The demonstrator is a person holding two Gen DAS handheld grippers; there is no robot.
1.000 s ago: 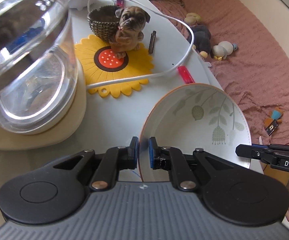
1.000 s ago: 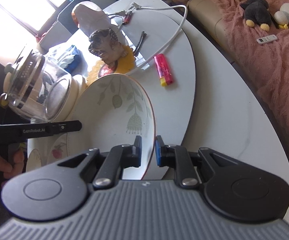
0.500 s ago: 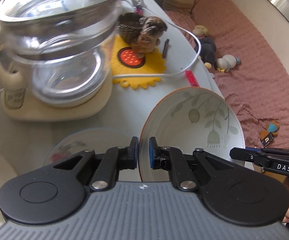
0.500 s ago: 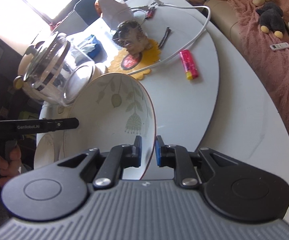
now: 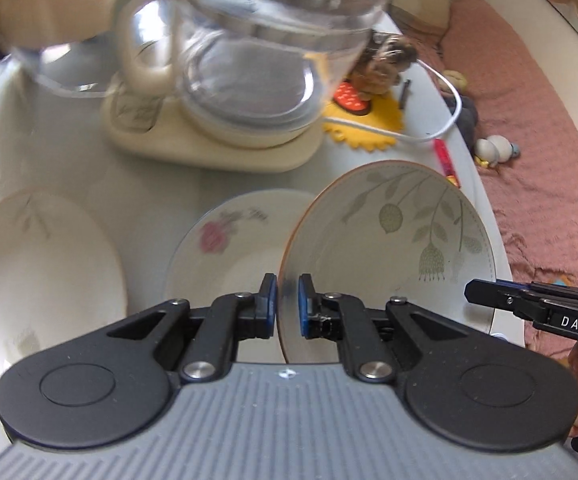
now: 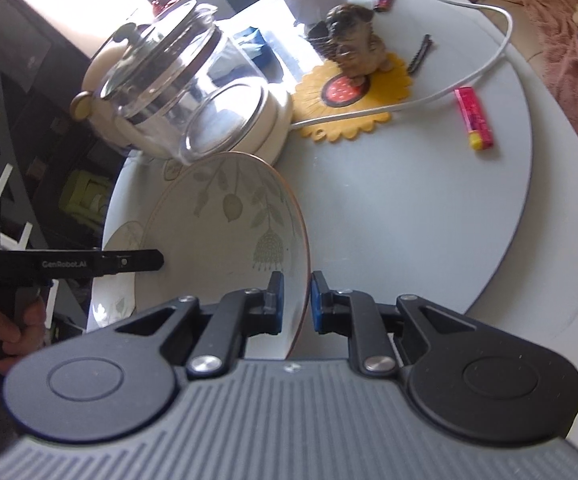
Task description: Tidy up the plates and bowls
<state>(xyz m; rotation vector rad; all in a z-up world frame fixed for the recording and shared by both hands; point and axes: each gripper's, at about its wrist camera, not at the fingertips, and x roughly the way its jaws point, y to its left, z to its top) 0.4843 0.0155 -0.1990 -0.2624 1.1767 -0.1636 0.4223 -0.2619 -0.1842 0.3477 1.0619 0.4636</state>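
A white bowl with green leaf print and an orange rim [image 5: 393, 248] is held in the air by both grippers. My left gripper [image 5: 287, 306] is shut on its left rim. My right gripper [image 6: 296, 303] is shut on its right rim, and the bowl [image 6: 229, 236] tilts up on edge there. Below it on the table lie a plate with a pink flower [image 5: 229, 248] and a plain white bowl [image 5: 37, 272] further left. In the right wrist view another leaf-print dish [image 6: 123, 240] shows under the held bowl, mostly hidden.
A glass kettle on a cream base [image 5: 249, 80] stands just behind the dishes. Behind it sit a pug figurine [image 6: 353, 46] on a yellow sunflower mat [image 6: 353, 100], a white cable [image 6: 489, 60] and a pink lighter [image 6: 475, 120]. The table edge [image 6: 561, 240] runs at right.
Both grippers have carried the leaf bowl back and left, away from the kettle side. The flower plate and the plain white bowl have come into the left wrist view.
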